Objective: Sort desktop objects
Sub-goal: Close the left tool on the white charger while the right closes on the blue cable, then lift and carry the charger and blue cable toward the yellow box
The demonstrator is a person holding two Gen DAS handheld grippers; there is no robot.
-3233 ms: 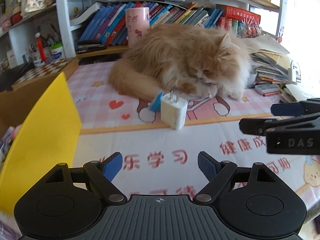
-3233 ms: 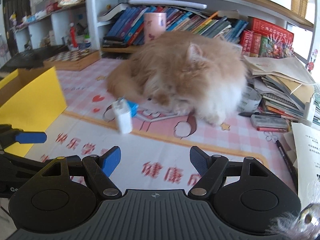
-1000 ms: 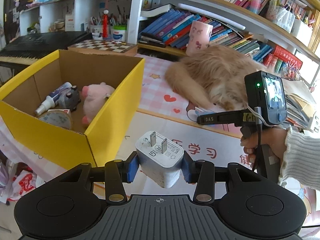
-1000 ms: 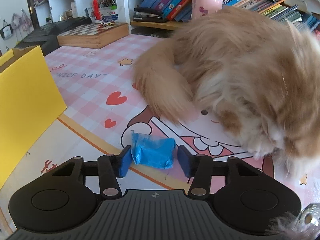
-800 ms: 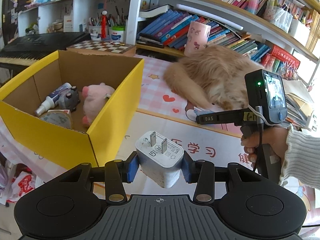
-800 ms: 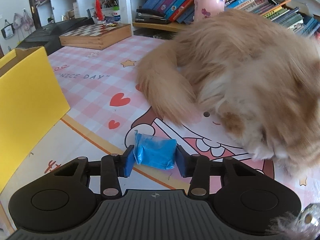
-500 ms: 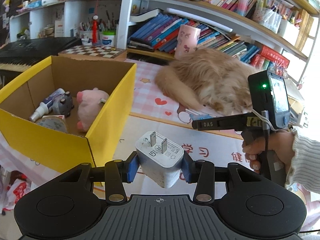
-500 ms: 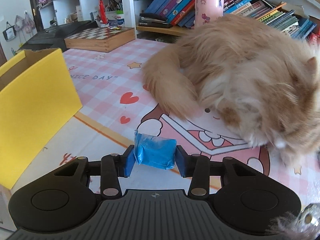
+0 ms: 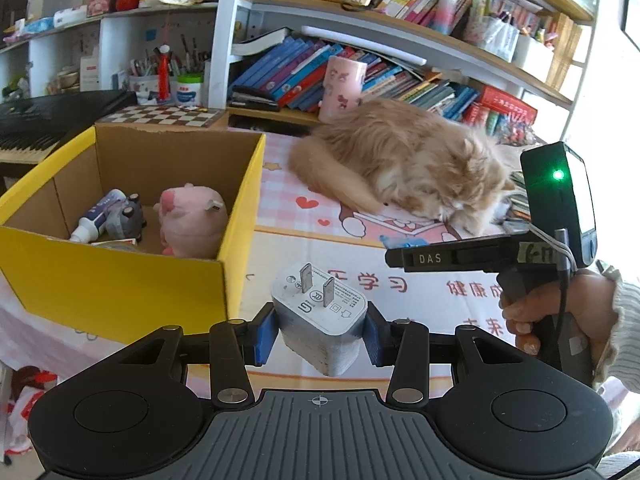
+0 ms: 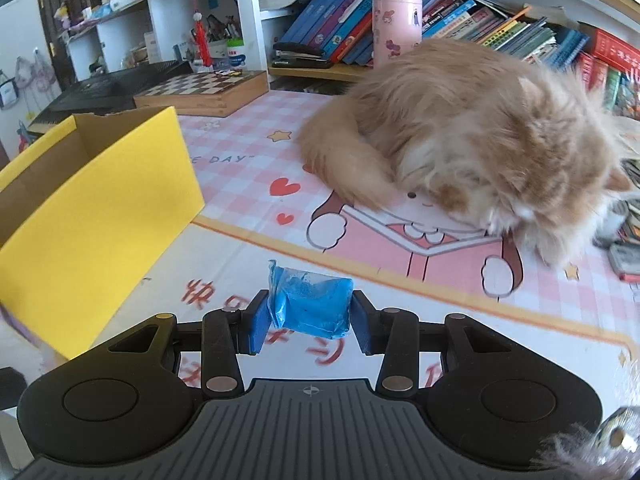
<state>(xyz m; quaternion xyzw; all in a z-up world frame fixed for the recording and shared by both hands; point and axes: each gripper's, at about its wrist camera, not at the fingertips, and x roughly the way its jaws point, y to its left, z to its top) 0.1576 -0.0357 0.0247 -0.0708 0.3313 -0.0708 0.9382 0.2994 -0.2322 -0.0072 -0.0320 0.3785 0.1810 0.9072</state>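
1. yellow cardboard box (image 9: 120, 288) on the desk (image 9: 304, 240), open-topped, left of the orange cat (image 9: 404, 168).
2. inside: pink plush pig (image 9: 192, 216), grey plush toy (image 9: 124, 216), white tube (image 9: 96, 220).
3. left claw (image 9: 318, 332) clamped on white charger (image 9: 320, 320), prongs up, raised near the box's right corner.
4. right claw (image 10: 308, 322) clamped on blue packet (image 10: 310, 306), above the desk, right of the box.

box (image 9: 120, 284) left – cat (image 9: 404, 168) right, shelves (image 9: 360, 12) behind
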